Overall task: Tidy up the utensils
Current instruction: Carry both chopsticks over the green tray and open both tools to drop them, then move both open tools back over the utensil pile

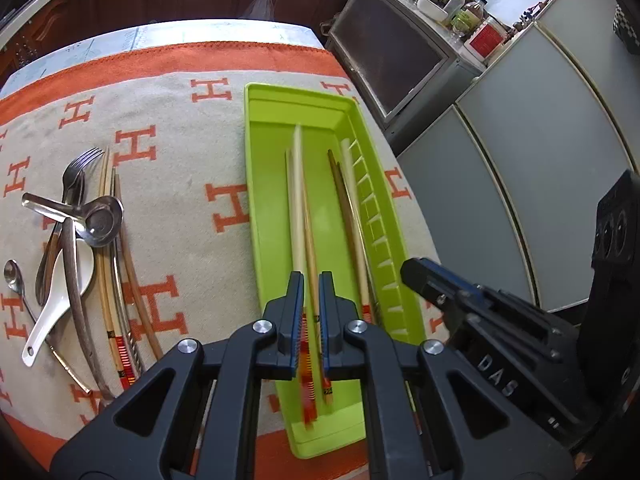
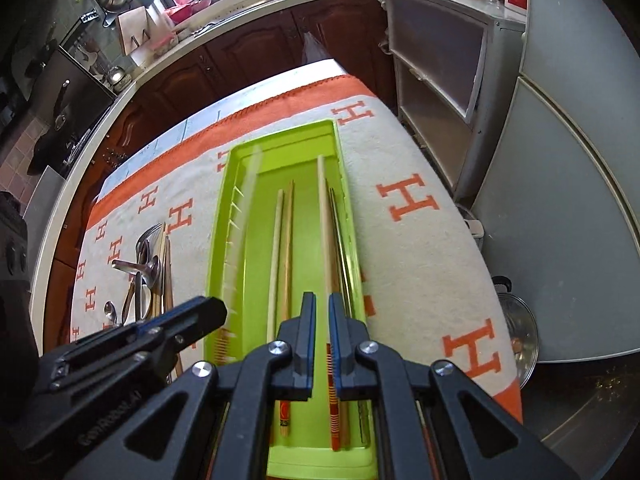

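While both hands hover over the green tray, my left gripper has its jaws drawn to a narrow slit. A pale chopstick with a red and orange banded end lines up with that slit. The banded end is smeared, so I cannot tell whether the pads press on it or it lies below them. My right gripper likewise has its jaws nearly together, with nothing seen clamped. A red-banded chopstick on the tray floor shows through the gap.

From the right wrist a pale streak runs along the tray's ribbed side, too blurred to make out. The near ends of several sticks are cut off behind the gripper bodies in both views.

The tray lies lengthwise on the H-patterned cloth that covers the table, near its right edge. It holds pale, light wooden and dark brown chopsticks, roughly parallel. Well apart to the left, a heap sits on the cloth: a fork, a steel ladle spoon, a white ceramic spoon, a small teaspoon and loose chopsticks, overlapping one another
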`<action>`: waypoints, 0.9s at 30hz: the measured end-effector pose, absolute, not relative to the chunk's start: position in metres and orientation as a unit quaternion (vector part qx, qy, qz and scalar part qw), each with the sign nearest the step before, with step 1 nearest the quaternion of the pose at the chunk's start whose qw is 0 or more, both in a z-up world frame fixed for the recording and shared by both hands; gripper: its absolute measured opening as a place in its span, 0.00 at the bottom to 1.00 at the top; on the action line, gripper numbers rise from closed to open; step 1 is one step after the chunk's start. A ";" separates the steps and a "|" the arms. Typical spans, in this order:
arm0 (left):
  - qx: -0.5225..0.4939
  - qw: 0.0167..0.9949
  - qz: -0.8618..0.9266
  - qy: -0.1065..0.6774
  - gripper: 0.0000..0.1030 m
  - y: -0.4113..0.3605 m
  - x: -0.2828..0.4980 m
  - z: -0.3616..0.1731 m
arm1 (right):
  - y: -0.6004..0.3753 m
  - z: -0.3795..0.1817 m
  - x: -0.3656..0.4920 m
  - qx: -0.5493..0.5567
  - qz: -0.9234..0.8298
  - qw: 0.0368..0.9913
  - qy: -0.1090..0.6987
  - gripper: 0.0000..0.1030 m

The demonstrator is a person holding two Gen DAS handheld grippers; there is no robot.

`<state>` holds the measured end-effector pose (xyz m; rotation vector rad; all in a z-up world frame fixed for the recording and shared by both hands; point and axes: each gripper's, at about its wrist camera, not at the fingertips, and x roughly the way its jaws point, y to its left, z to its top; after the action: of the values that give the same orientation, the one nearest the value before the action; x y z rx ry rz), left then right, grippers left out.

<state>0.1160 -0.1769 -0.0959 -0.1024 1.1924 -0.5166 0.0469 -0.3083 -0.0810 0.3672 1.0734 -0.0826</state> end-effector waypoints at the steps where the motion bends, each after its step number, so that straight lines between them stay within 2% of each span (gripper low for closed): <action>1: -0.044 0.795 -0.244 0.554 0.04 -0.176 0.114 -0.096 | -0.308 -0.081 0.046 0.176 -0.038 0.842 0.508 0.06; 2: -0.040 0.795 -0.245 0.553 0.06 -0.174 0.112 -0.096 | -0.308 -0.082 0.046 0.178 -0.038 0.842 0.508 0.06; 3: -0.038 0.797 -0.245 0.551 0.12 -0.170 0.111 -0.095 | -0.307 -0.082 0.046 0.180 -0.036 0.841 0.509 0.06; 4: -0.036 0.798 -0.245 0.549 0.24 -0.167 0.107 -0.094 | -0.307 -0.082 0.046 0.181 -0.033 0.841 0.509 0.06; 5: -0.036 0.800 -0.245 0.546 0.32 -0.162 0.105 -0.091 | -0.305 -0.082 0.046 0.180 -0.031 0.841 0.509 0.06; 6: -0.036 0.804 -0.242 0.541 0.46 -0.157 0.102 -0.088 | -0.303 -0.082 0.046 0.179 -0.029 0.842 0.509 0.06; 7: -0.036 0.810 -0.239 0.535 0.50 -0.152 0.098 -0.084 | -0.301 -0.082 0.045 0.177 -0.028 0.842 0.509 0.06; 15: -0.002 0.840 -0.209 0.501 0.51 -0.113 0.078 -0.060 | -0.276 -0.074 0.040 0.170 -0.002 0.847 0.504 0.06; 27: 0.016 0.861 -0.145 0.488 0.51 -0.047 0.057 -0.056 | -0.230 -0.067 0.036 0.145 0.048 0.847 0.509 0.06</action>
<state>0.0571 -0.0470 -0.0560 0.0331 1.0237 -0.3042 0.0361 -0.2299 -0.0670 0.3059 1.0738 0.1004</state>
